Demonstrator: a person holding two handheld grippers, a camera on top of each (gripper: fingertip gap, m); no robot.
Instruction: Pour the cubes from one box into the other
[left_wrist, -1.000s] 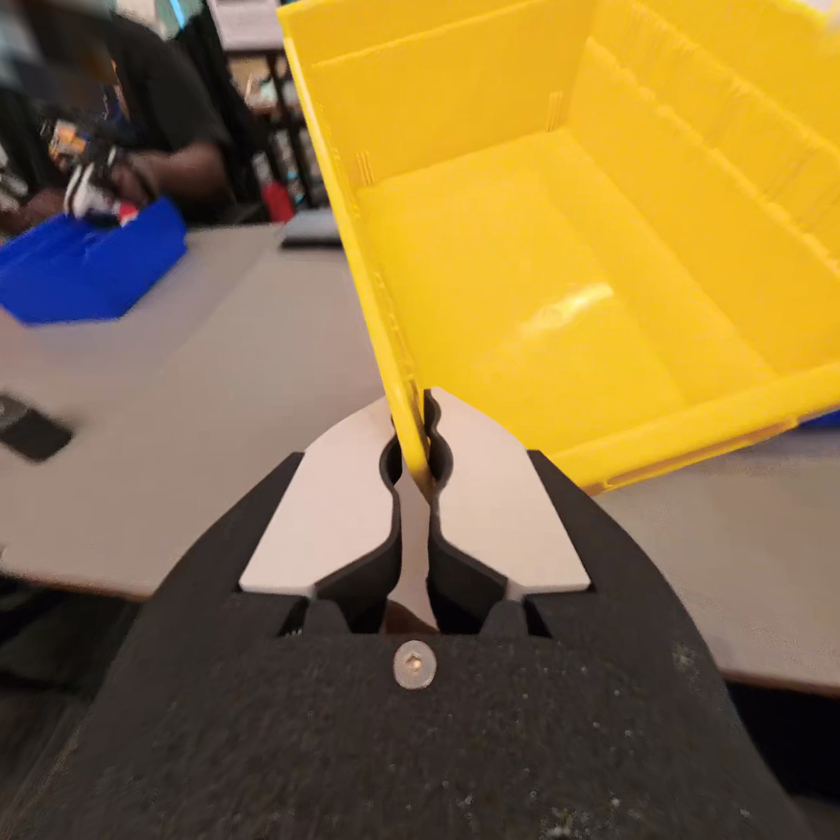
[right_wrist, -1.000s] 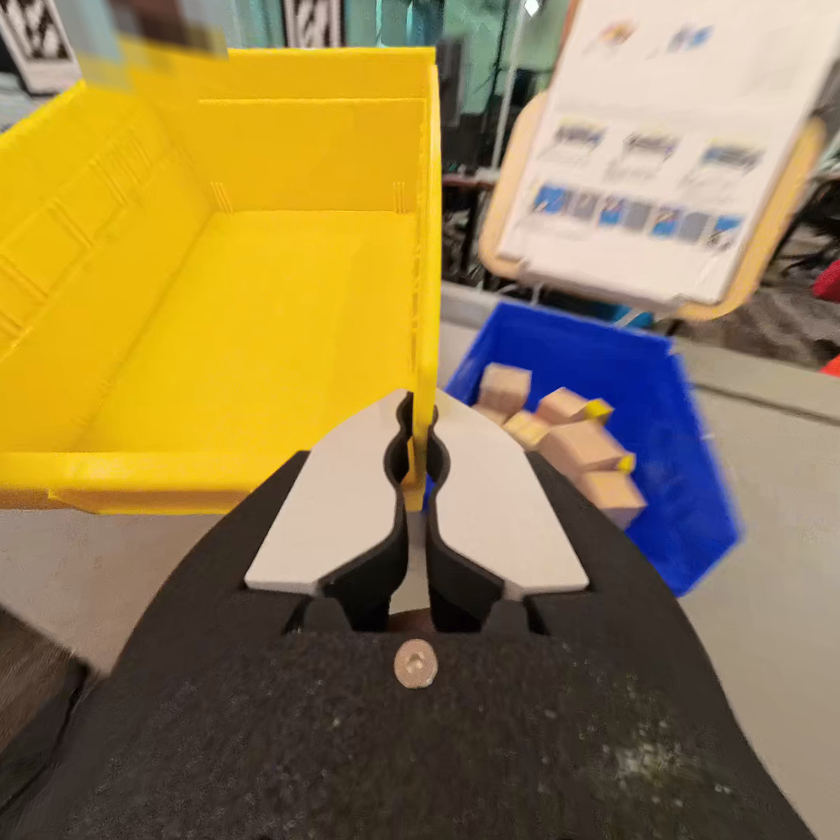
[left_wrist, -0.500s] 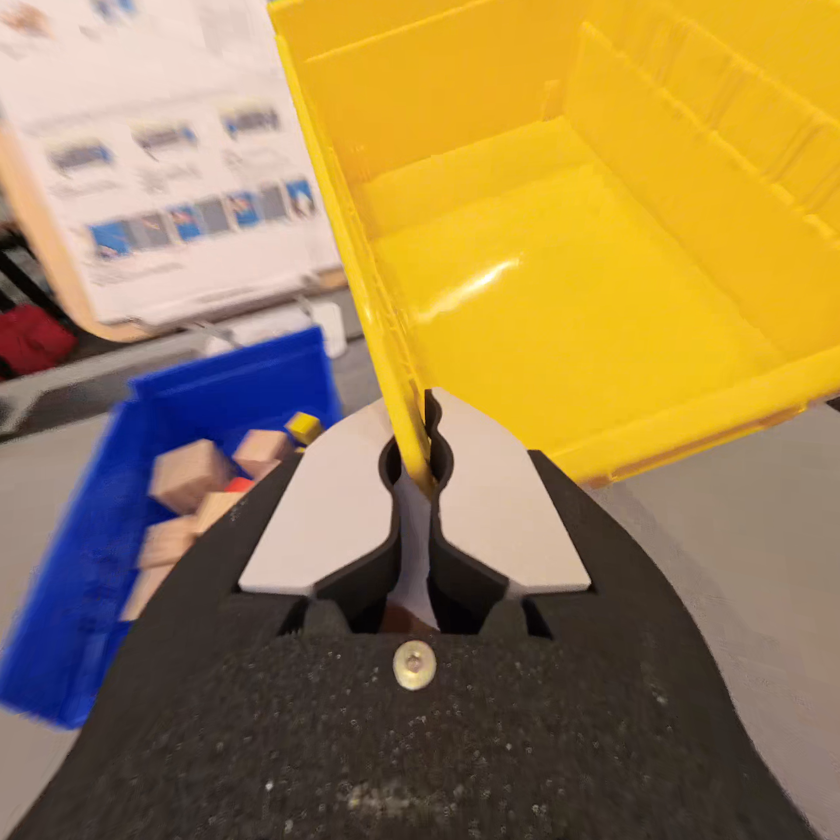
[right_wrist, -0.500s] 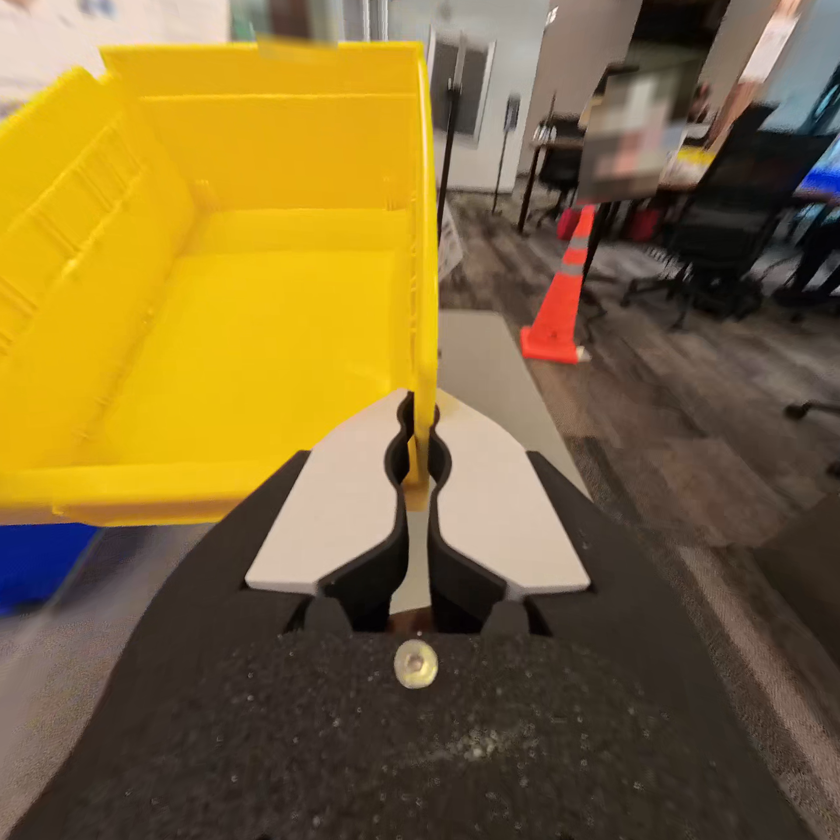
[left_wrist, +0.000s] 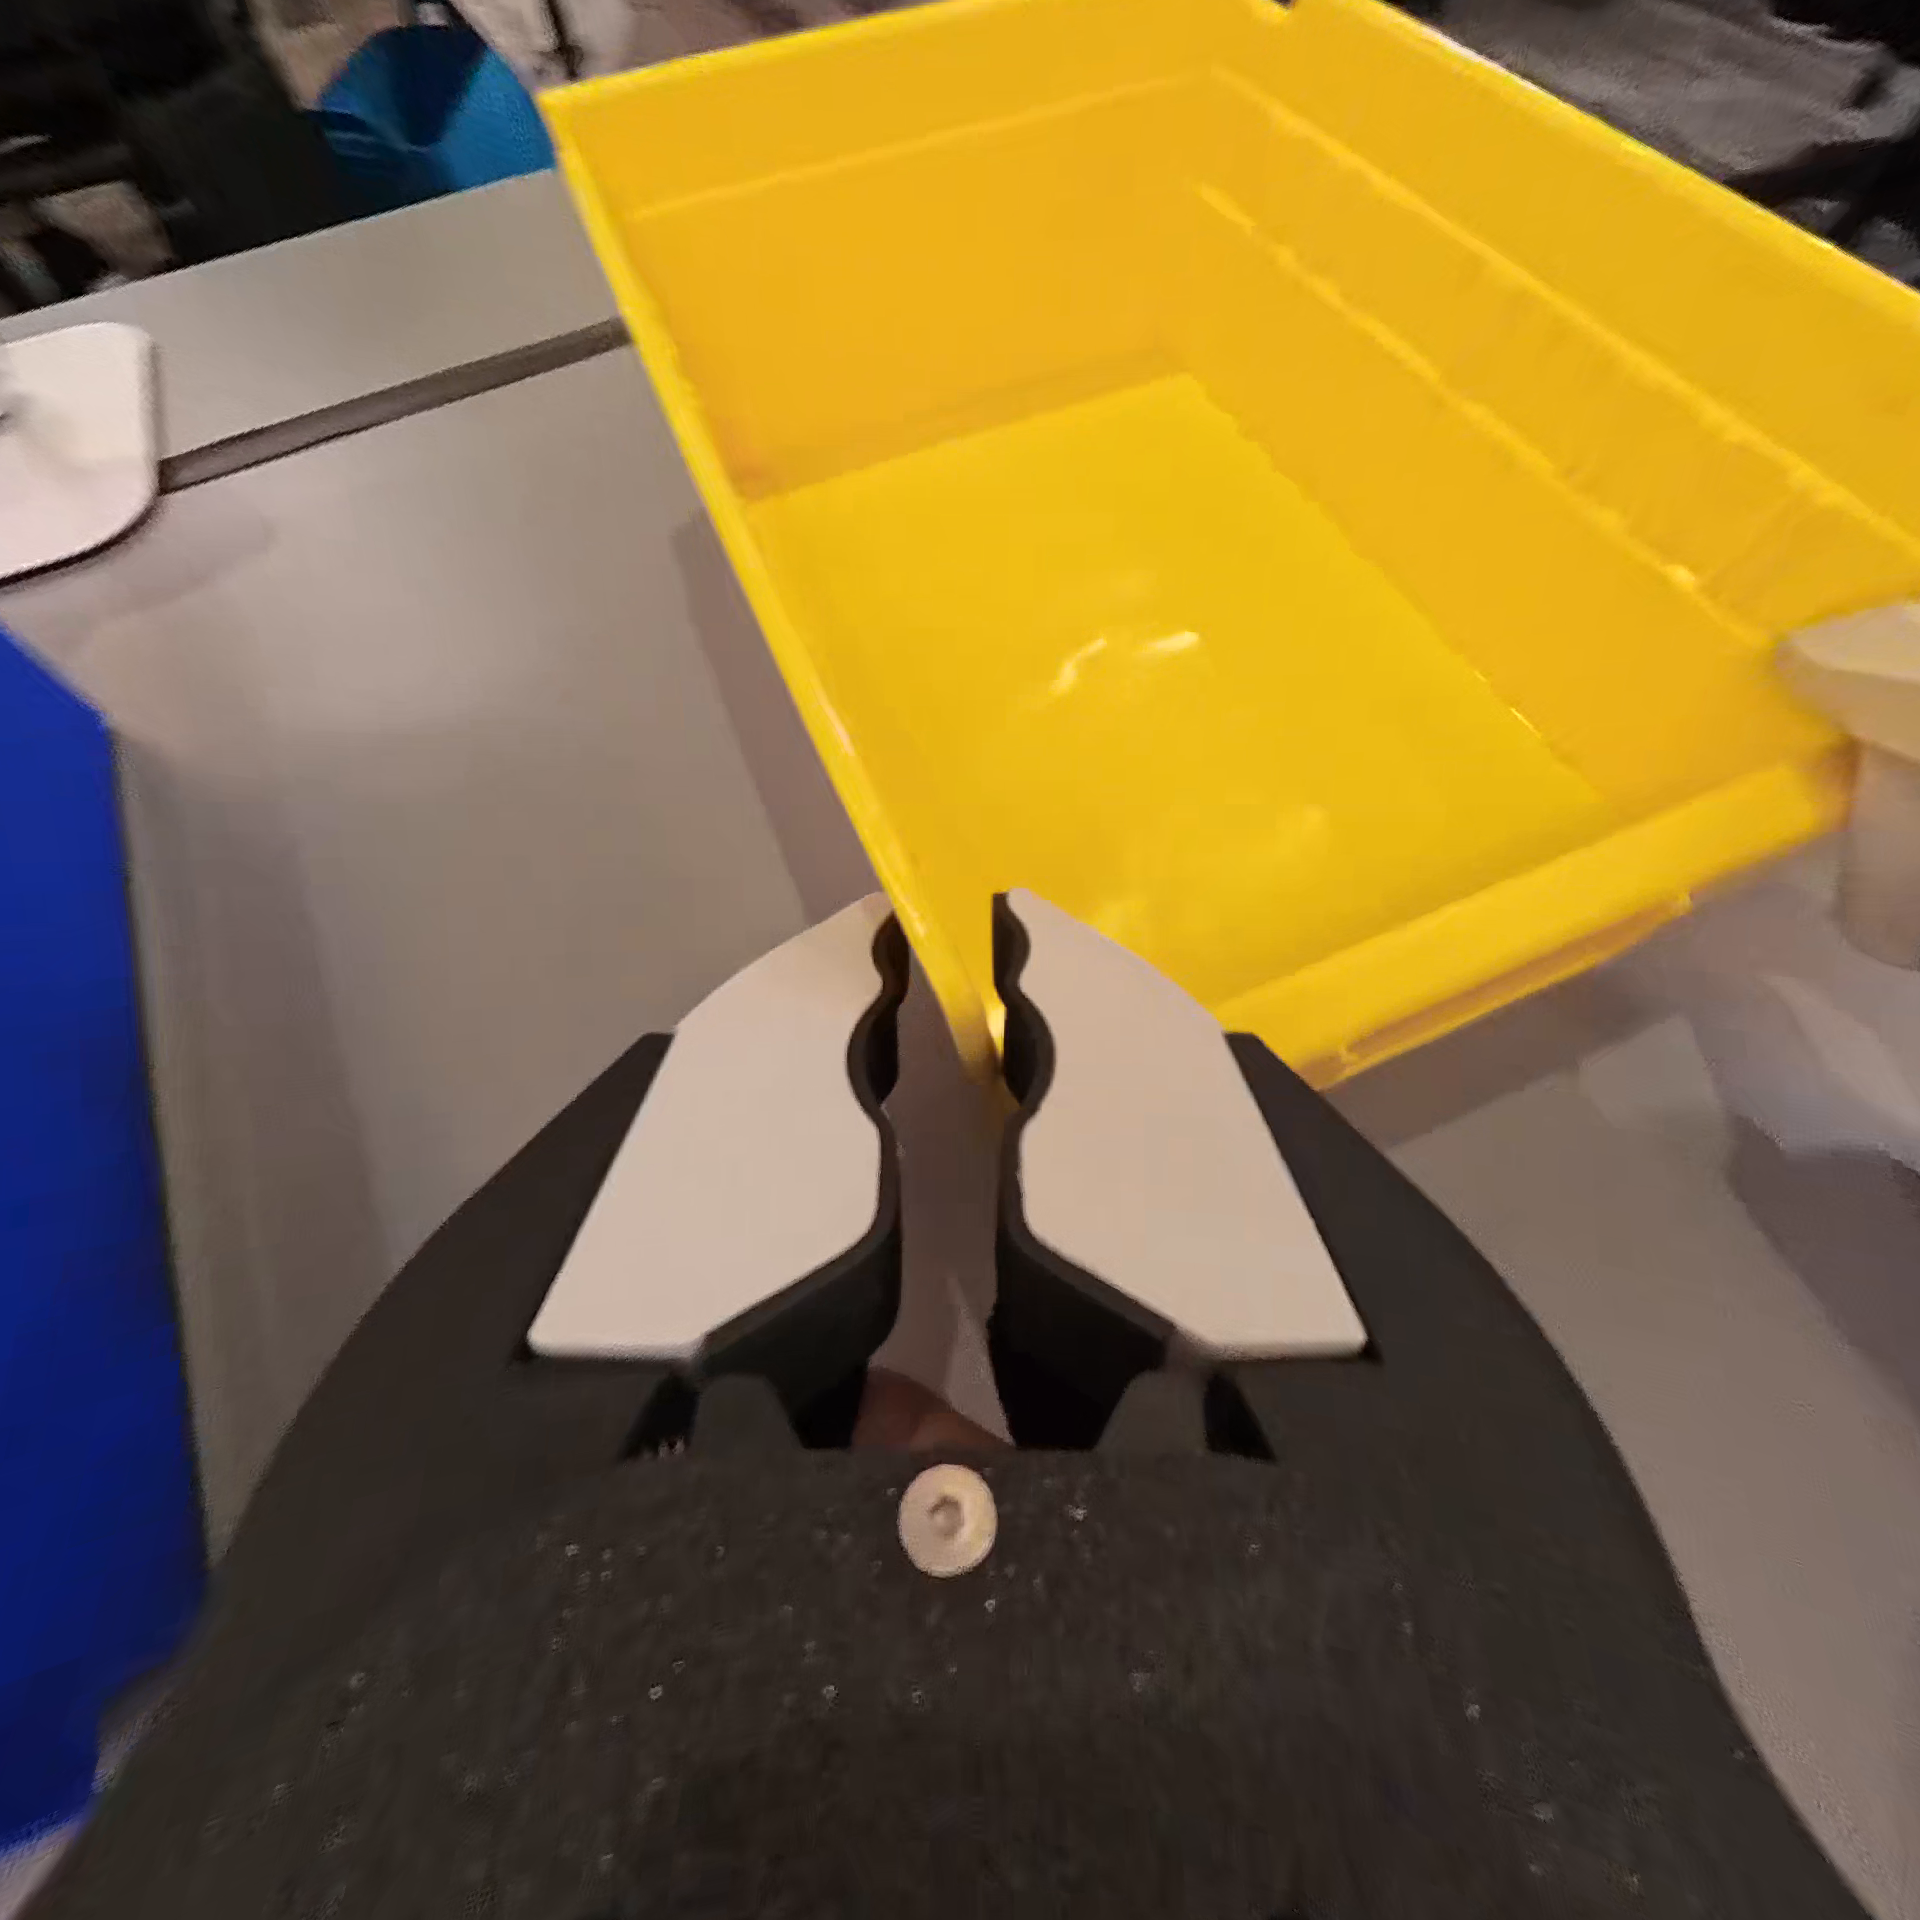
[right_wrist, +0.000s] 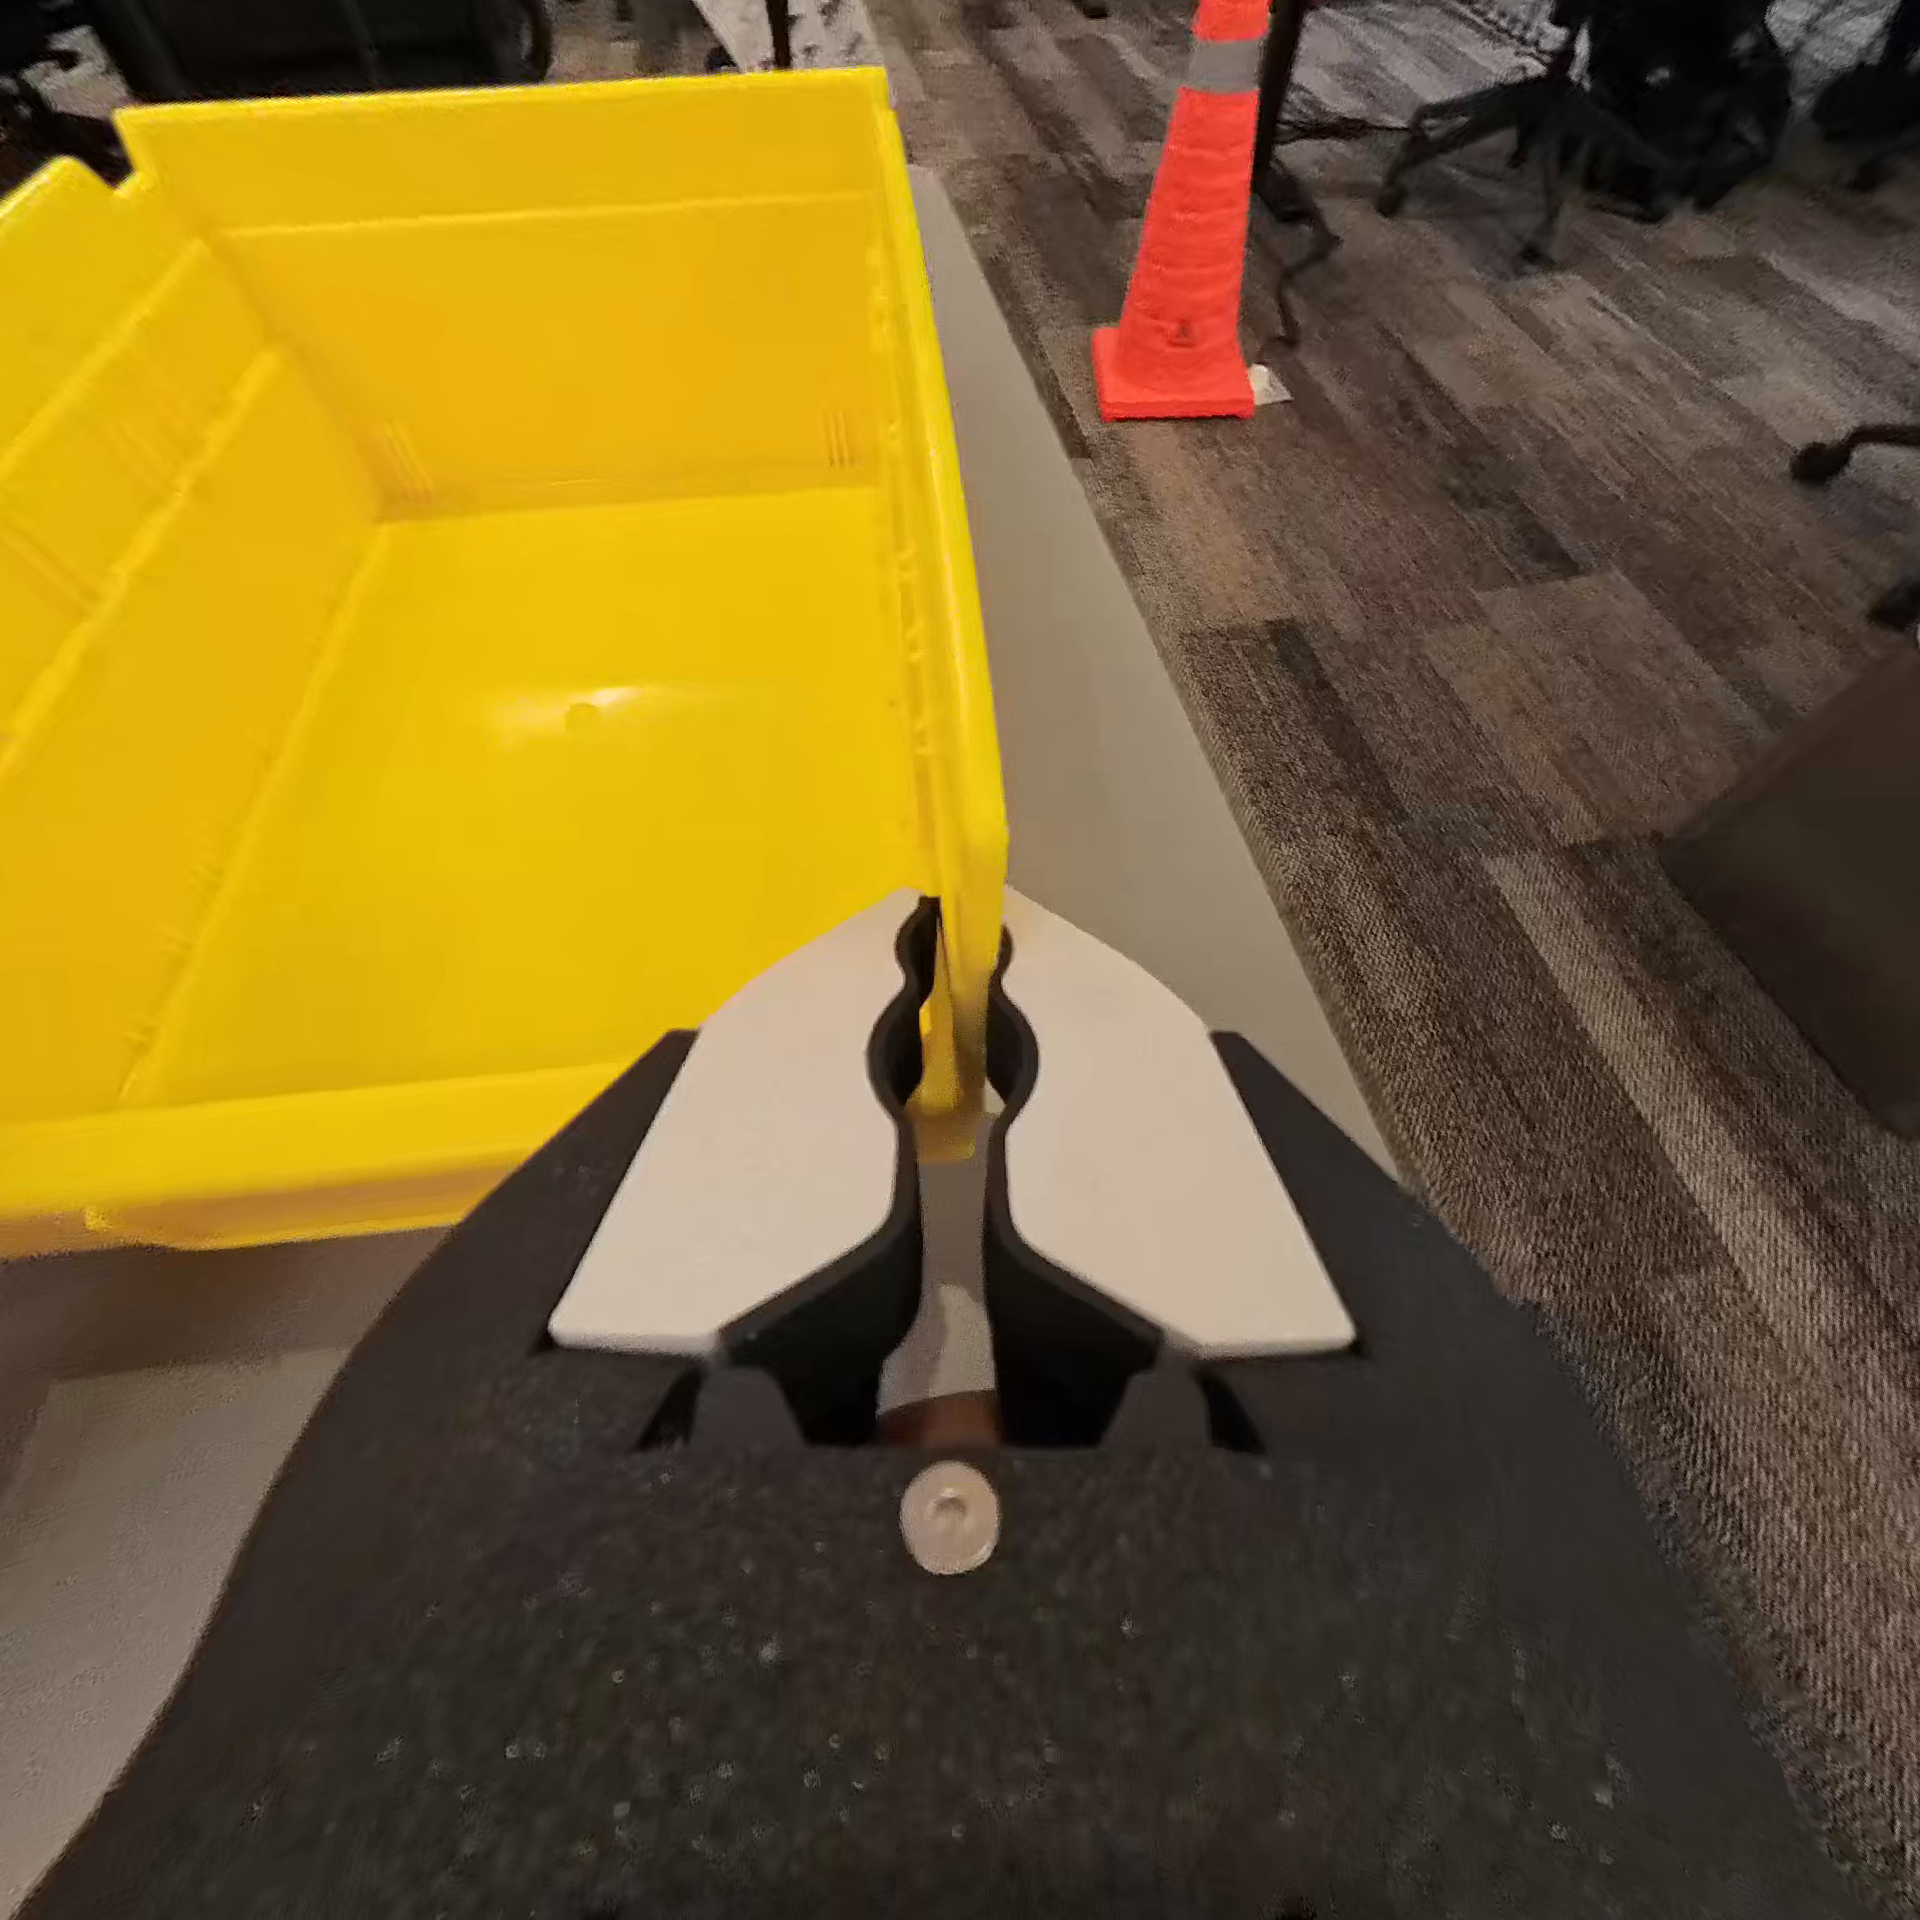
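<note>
The yellow box (left_wrist: 1143, 675) is empty and sits low over the grey table (left_wrist: 468, 779). My left gripper (left_wrist: 940, 914) straddles its near left wall, jaws slightly parted, with a gap on the left of the wall. My right gripper (right_wrist: 964, 914) is shut on the right wall of the yellow box (right_wrist: 520, 727), near the front corner. One finger of the right gripper shows in the left wrist view (left_wrist: 1860, 686) at the box's right corner. The blue box (left_wrist: 62, 1143) is cut off at the left edge. No cubes are in view.
A white flat base (left_wrist: 62, 447) lies on the table at the far left. The table's right edge (right_wrist: 1195, 831) runs close beside the yellow box. Beyond it are carpet floor, an orange cone (right_wrist: 1184, 229) and office chairs (right_wrist: 1621, 114).
The yellow box has swung right and come down level onto the table, away from the blue box with cubes. My left jaws have parted a little; the right stays clamped.
</note>
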